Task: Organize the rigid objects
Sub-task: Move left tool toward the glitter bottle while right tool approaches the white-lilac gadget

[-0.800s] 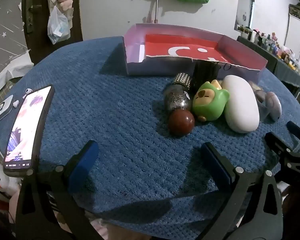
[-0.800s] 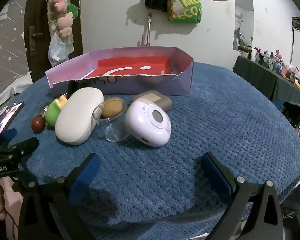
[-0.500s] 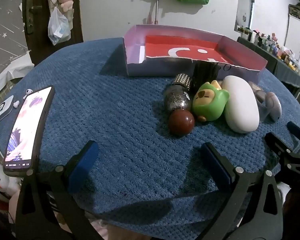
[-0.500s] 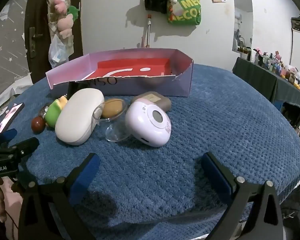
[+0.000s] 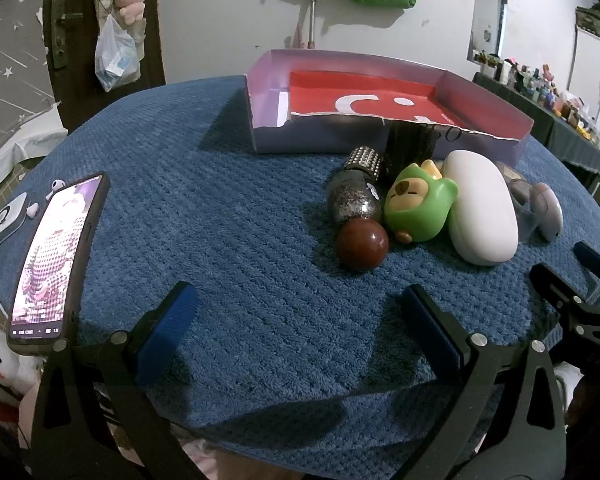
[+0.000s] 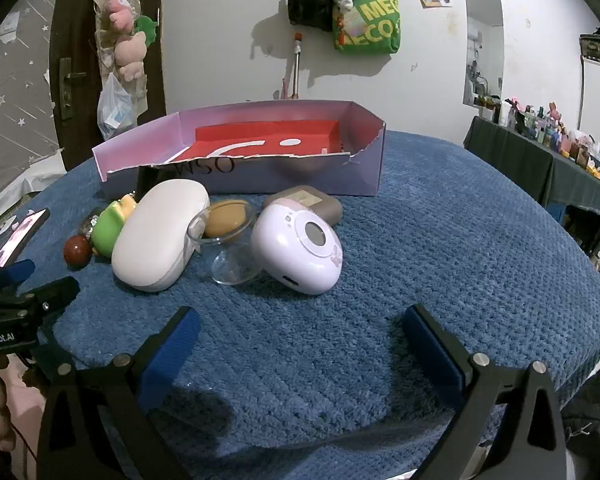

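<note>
Comparing with the earlier frames, I see almost nothing changed: both of my grippers sit at the near edge of the blue cloth (image 6: pixel 460 240), only the view drifts a touch. So nothing is sorted yet, task at its start by my read.

Left gripper (image 5: pixel 296 308) open wide, holding nothing. Right gripper (image 6: pixel 300 332) open wide too, empty.

The items lie in one tight cluster on the cloth, just in front of the box (image 6: pixel 372 168), none inside it. The box holds only its red liner, front wall torn.

Count:
- one dark red ball (image 5: pixel 362 242), touching the glitter bottle (image 5: pixel 352 200)
- one glitter bottle with studded cap
- one green toy (image 5: pixel 418 208), leaning on the white case (image 6: pixel 160 236)
- one white case
- one clear cup (image 6: pixel 224 240) on its side, something tan in it
- one pink gadget (image 6: pixel 298 252)
- one brown case (image 6: pixel 304 202) behind it
- one dark object (image 5: pixel 410 146) against the box wall, can't tell what

One phone (image 5: pixel 56 252) at the left edge, screen lit, not part of the pile.

Ball is nearest my left gripper, likely first pick; it could roll.
</note>
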`<control>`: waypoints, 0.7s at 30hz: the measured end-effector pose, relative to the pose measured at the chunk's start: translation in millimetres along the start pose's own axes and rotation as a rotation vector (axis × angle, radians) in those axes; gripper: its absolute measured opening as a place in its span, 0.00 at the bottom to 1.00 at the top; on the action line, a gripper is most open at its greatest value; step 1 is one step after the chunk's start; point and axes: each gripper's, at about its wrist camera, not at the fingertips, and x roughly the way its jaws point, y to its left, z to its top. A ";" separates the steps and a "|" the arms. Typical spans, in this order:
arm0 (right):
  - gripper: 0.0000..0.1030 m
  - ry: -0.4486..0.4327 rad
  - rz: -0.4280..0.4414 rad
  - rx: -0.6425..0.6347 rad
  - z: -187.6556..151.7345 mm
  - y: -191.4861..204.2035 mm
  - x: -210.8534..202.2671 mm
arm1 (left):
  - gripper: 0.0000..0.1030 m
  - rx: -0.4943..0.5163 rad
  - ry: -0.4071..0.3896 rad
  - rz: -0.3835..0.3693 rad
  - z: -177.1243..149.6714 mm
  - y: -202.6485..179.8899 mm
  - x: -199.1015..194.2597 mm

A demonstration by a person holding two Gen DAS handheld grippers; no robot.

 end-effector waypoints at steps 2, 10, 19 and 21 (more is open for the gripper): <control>1.00 0.001 0.002 0.002 3.3 0.6 -2.5 | 1.00 0.000 -0.002 -0.004 2.1 -0.2 -0.8; 1.00 0.004 0.011 0.009 3.8 -1.0 -5.4 | 1.00 0.018 -0.004 -0.046 4.8 -4.4 -2.4; 0.85 0.000 0.016 0.014 10.8 -8.1 -5.5 | 0.97 0.022 -0.008 -0.066 13.9 -2.8 6.9; 0.81 -0.001 0.017 0.016 13.6 -8.9 -4.0 | 0.94 0.027 -0.009 -0.063 16.1 -1.8 8.6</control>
